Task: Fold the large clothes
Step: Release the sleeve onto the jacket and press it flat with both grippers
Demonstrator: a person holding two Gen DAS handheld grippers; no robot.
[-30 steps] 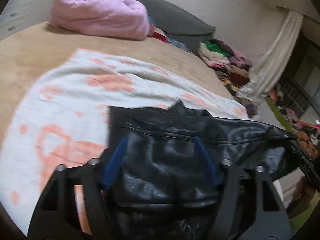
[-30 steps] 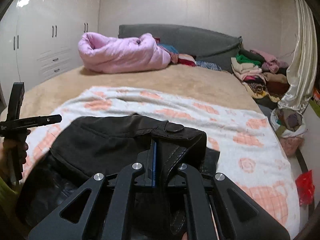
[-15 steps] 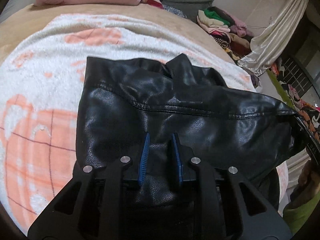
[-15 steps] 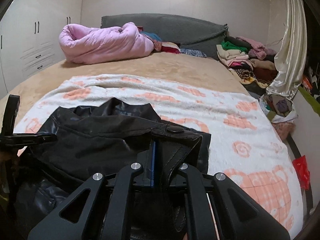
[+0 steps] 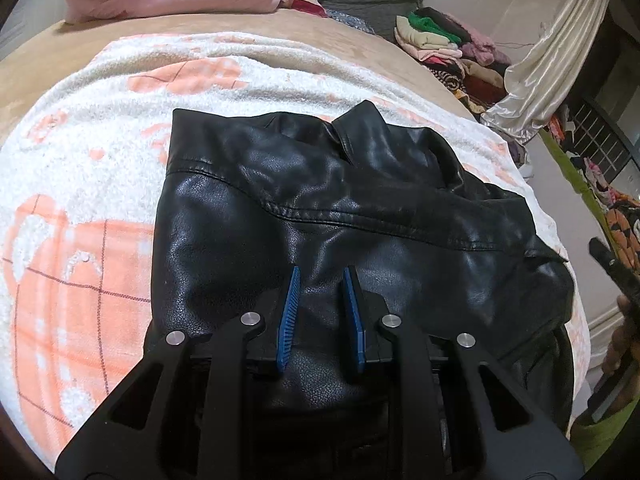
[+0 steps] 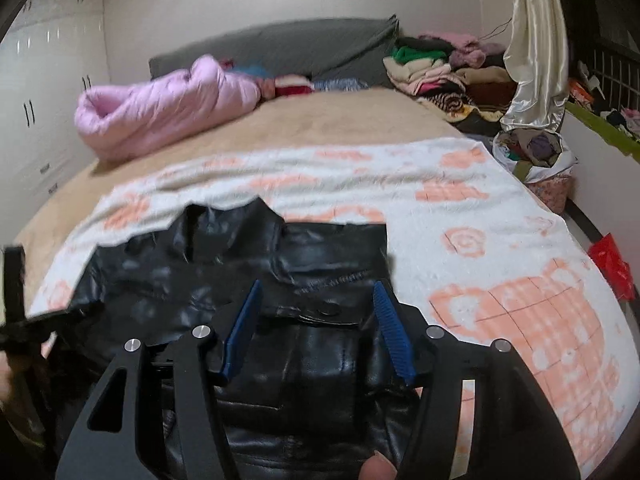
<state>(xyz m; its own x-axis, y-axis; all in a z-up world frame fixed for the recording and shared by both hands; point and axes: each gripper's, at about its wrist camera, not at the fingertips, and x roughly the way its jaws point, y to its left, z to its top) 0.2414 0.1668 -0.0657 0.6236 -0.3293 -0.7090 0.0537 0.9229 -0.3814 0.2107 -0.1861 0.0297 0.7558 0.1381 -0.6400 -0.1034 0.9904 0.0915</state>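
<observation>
A black leather jacket (image 5: 320, 200) lies spread on a white blanket with orange patterns (image 5: 80, 208), collar at the far side. My left gripper (image 5: 320, 276) sits over the jacket's near part, its blue pads a small gap apart, with leather between them. In the right wrist view the jacket (image 6: 240, 264) lies flat and my right gripper (image 6: 316, 292) is open just above its near edge, holding nothing. The left gripper shows blurred at the left edge of the right wrist view (image 6: 16, 320).
A pink quilt (image 6: 160, 108) and grey headboard (image 6: 280, 48) are at the far end of the tan bed (image 6: 340, 124). Piled clothes (image 6: 440, 68), a cream curtain (image 6: 536, 40) and a bag of clothes (image 6: 532, 152) stand at the right. White wardrobes (image 6: 40, 80) line the left wall.
My right gripper has opened and let the jacket's edge drop onto the blanket. My left gripper closed from wide open to a narrow gap over the jacket. The jacket now lies flatter.
</observation>
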